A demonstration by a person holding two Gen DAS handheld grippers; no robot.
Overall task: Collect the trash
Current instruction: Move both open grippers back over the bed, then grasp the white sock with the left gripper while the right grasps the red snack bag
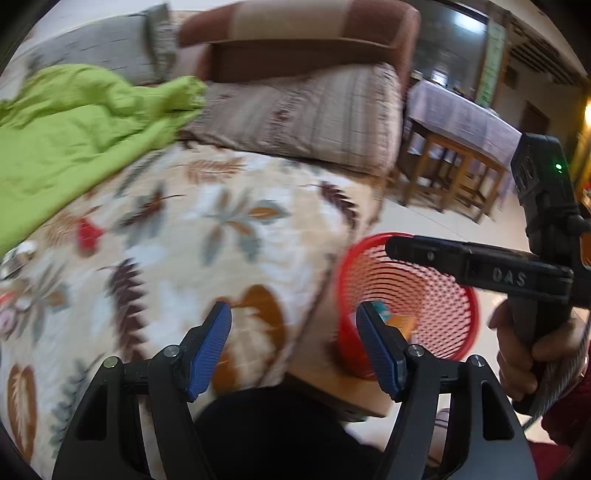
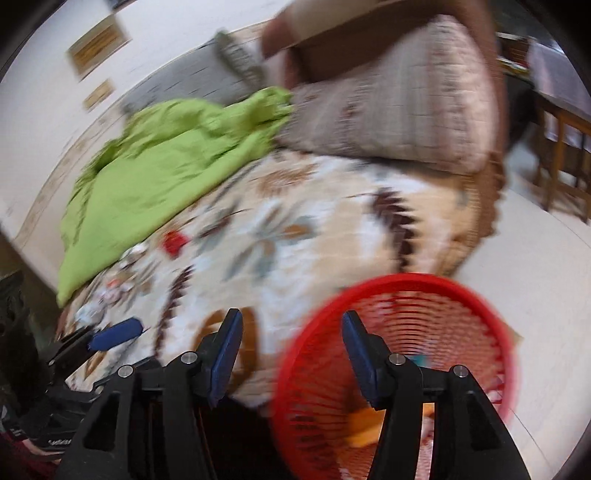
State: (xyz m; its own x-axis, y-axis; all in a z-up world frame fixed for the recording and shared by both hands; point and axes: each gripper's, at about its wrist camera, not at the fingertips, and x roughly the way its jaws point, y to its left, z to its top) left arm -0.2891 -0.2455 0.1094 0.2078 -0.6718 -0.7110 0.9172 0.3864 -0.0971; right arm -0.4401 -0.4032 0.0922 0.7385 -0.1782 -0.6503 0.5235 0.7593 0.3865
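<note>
A red mesh basket stands on the floor at the bed's corner, with an orange piece and other scraps inside. On the leaf-print bedspread lie a red scrap and several small wrappers near the green cloth. My left gripper is open and empty over the bed's edge. My right gripper is open and empty, its right finger above the basket rim. In the left wrist view a hand holds the right gripper, and one of its fingers reaches over the basket.
A crumpled green cloth covers the bed's far left. A striped pillow leans on the brown headboard. A cloth-covered table with wooden legs stands on the pale floor beyond the bed.
</note>
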